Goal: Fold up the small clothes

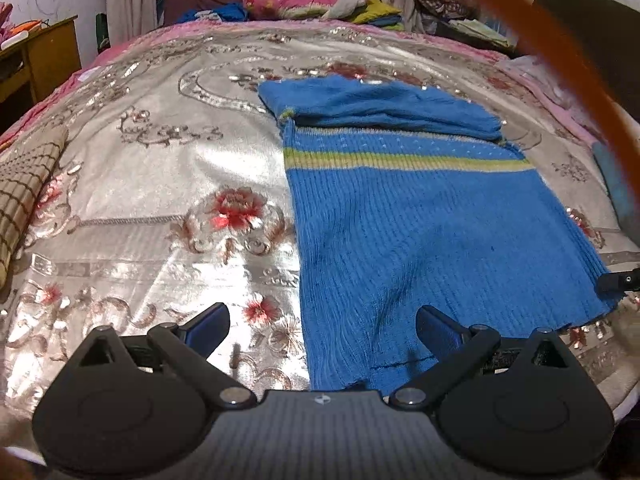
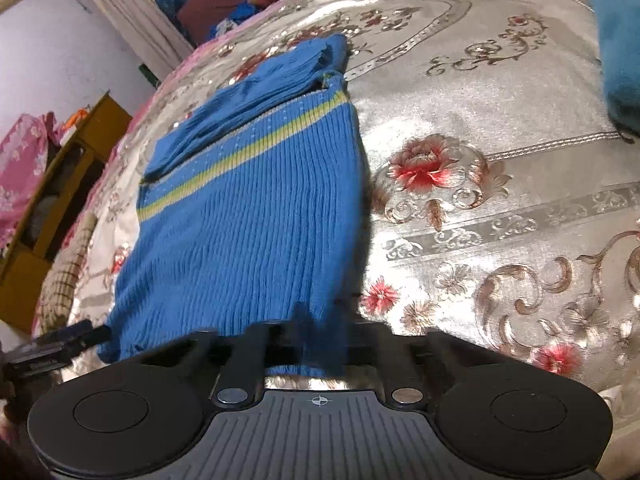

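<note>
left gripper (image 1: 323,330): jaws apart, straddling near hem corner of blue ribbed knit sweater with yellow-green stripe (image 1: 404,216) | right gripper (image 2: 316,334): clamped on opposite hem corner | sweater flat ahead on silver floral bedspread (image 1: 168,168), sleeves folded across far end | progress: body fold pending

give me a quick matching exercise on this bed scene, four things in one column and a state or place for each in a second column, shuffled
Things:
1. left gripper
2. right gripper
3. blue knit sweater
4. checked cloth

States or places:
A. shut on the sweater's near hem
B. lying flat on the floral bedspread, sleeve folded across the top
C. open, at the sweater's near left corner
D. at the left edge of the bed

Pairs: 1-C, 2-A, 3-B, 4-D
</note>
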